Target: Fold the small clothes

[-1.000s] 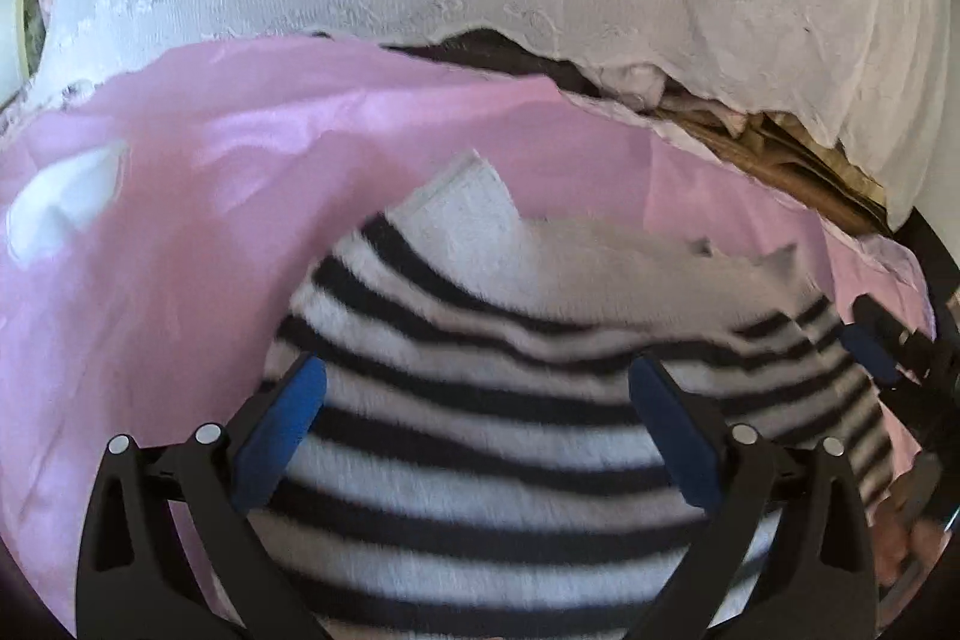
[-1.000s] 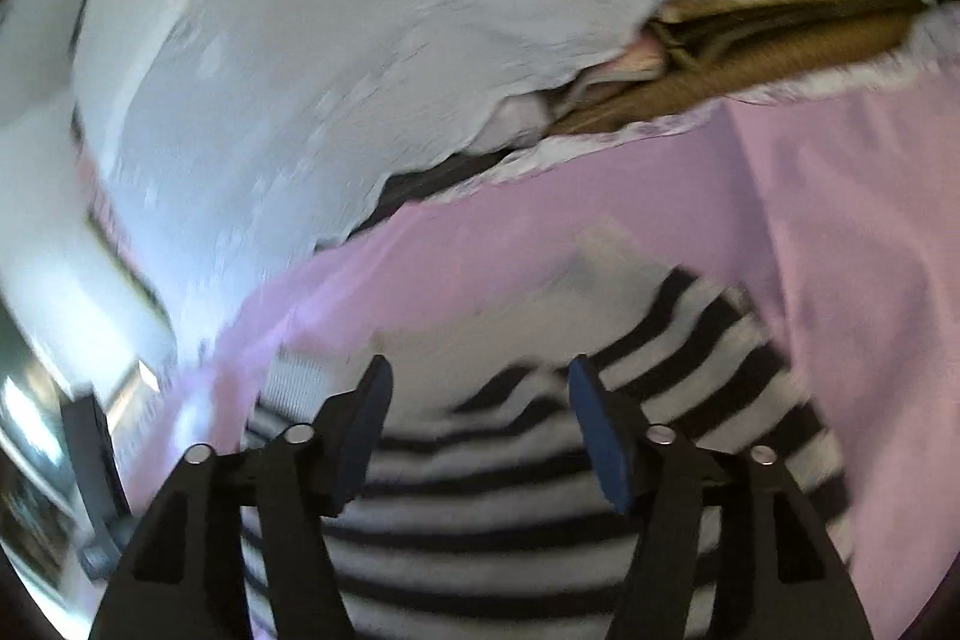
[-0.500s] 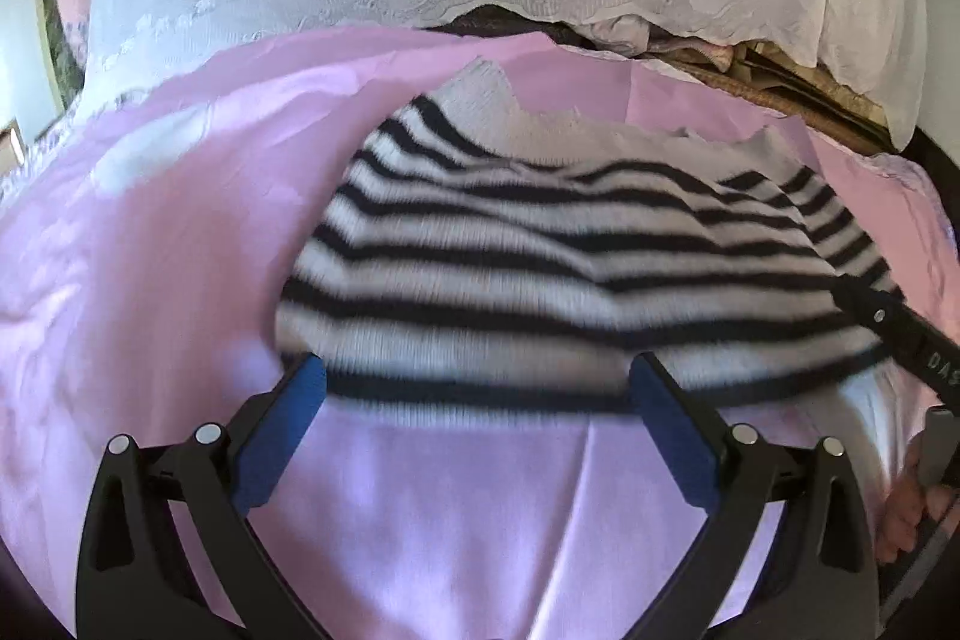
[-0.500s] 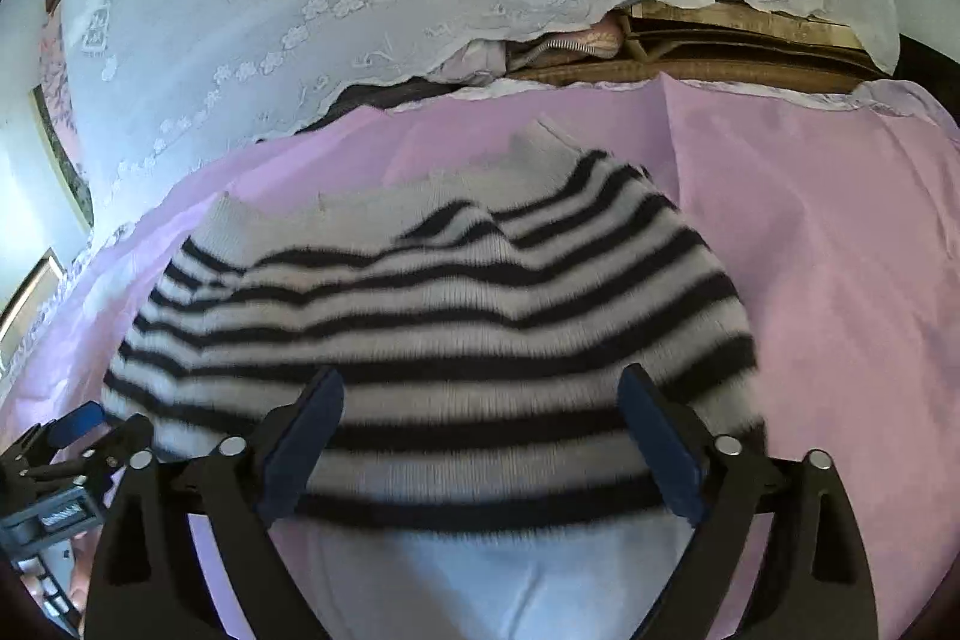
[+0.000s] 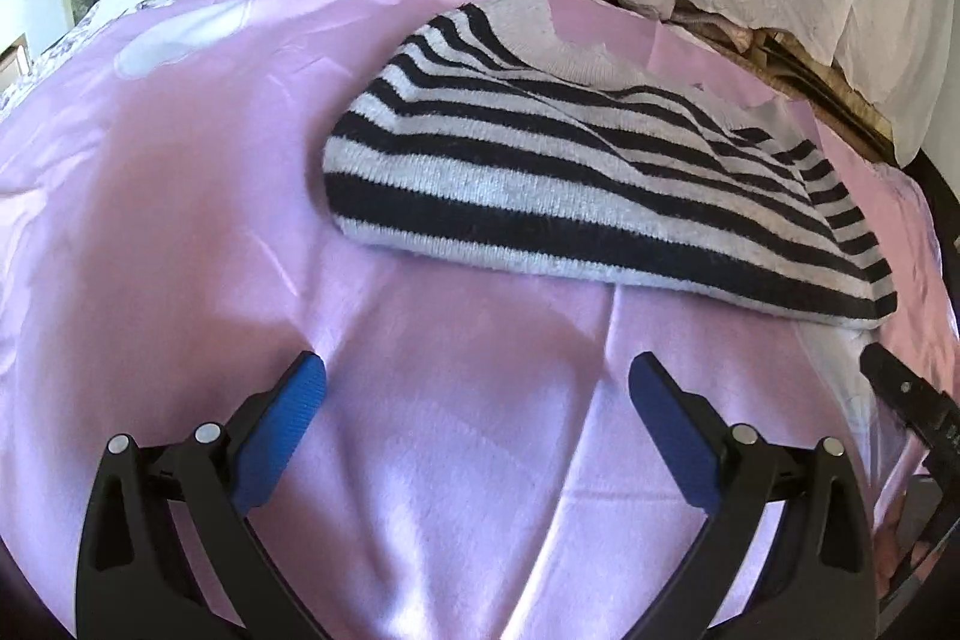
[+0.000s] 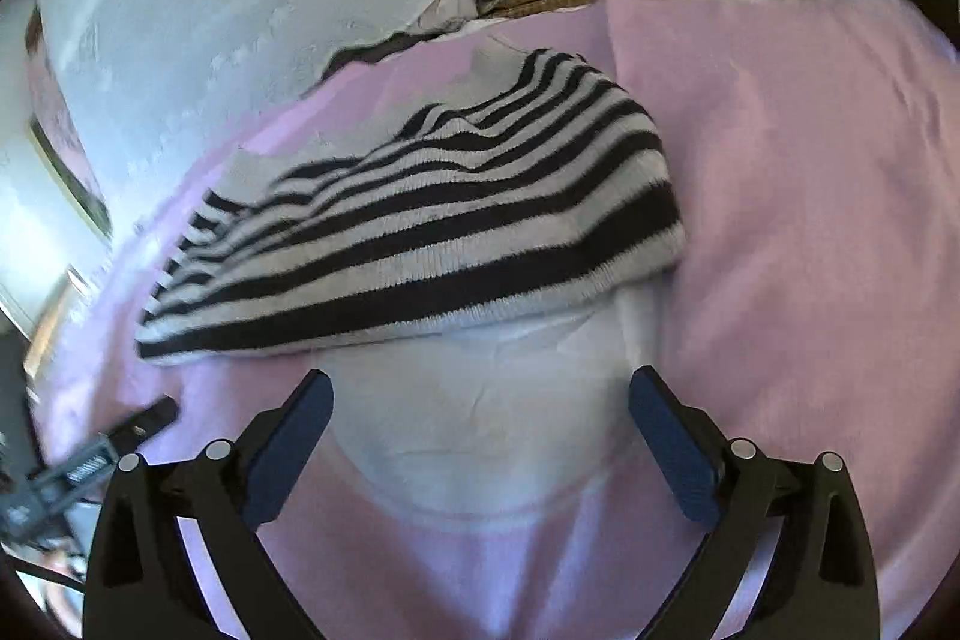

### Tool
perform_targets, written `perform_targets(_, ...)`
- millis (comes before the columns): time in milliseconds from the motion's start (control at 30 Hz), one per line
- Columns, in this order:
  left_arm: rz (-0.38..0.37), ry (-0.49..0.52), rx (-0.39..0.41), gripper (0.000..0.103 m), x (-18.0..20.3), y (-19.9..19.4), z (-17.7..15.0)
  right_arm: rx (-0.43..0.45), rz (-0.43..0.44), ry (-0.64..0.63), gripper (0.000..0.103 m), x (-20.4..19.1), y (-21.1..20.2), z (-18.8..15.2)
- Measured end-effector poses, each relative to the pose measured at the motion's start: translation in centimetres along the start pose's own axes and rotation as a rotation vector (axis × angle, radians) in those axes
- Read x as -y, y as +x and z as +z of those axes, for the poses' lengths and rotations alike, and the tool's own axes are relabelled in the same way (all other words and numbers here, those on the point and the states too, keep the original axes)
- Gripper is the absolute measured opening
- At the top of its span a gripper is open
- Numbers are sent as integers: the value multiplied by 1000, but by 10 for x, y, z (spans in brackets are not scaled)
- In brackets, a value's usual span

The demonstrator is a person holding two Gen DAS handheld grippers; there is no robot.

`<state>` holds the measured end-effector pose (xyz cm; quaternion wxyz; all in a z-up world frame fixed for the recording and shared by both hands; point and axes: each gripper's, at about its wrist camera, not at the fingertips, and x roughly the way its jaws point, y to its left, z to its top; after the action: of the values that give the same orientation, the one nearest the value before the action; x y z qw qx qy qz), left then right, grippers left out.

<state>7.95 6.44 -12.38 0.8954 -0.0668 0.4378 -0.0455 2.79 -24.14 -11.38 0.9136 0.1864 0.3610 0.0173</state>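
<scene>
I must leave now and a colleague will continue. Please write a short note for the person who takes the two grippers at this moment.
Left gripper: open, empty, over the pink sheet, short of the sweater.
Right gripper: jaws opening, nothing between them, above a pale patch on the sheet just before the sweater's near edge.
Sweater: striped, lies folded over on the sheet, free of both grippers.
Done: it looks like one fold is made.
Left: probably further folds and smoothing; the far edge is uneven.
</scene>
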Motion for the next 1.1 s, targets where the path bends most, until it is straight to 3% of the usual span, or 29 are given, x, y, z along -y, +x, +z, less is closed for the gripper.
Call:
perform_targets(200,58,46,-41,99,8,11,0,7,85,84,100,13,0,0)
perform_targets(567,49,47,-55,99,9,11,0,37,184,154,100,28,-6,-2)
perform_targets(867,67,66,-60,99,11,12,0,62,326,336,99,58,-16,4)
perform_targets(967,81,74,-62,99,13,14,1,97,368,462,99,74,-16,6)
perform_targets(1100,93,80,-62,99,15,16,2,96,325,526,99,80,-5,21)
